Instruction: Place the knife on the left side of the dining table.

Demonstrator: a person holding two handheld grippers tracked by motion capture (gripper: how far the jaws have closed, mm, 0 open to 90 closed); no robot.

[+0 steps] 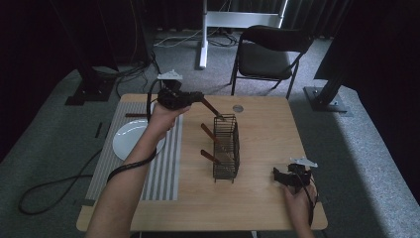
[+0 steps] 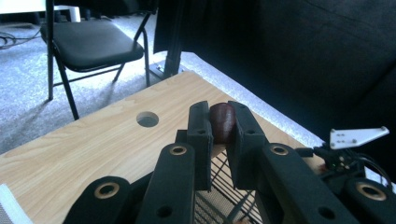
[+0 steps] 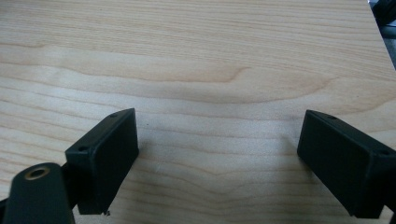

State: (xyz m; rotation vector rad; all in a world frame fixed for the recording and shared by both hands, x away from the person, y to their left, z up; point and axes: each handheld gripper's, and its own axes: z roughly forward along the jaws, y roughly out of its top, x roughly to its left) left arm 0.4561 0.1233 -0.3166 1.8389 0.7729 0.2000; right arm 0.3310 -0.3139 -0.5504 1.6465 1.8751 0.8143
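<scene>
While the left tool [image 1: 198,100] clamps the end of a brown wooden-handled utensil [image 2: 222,122], that utensil slants down and to the right, its lower end at the top rim of the wire basket [image 1: 226,148] in the middle of the worktop [image 1: 262,198]. Two more brown handles stick out of the basket's left side. For the next move, the handle's long axis must line up with the basket opening just below it. Well off to the right, the right tool [image 3: 217,163] rests wide open and empty, low over bare wood.
</scene>
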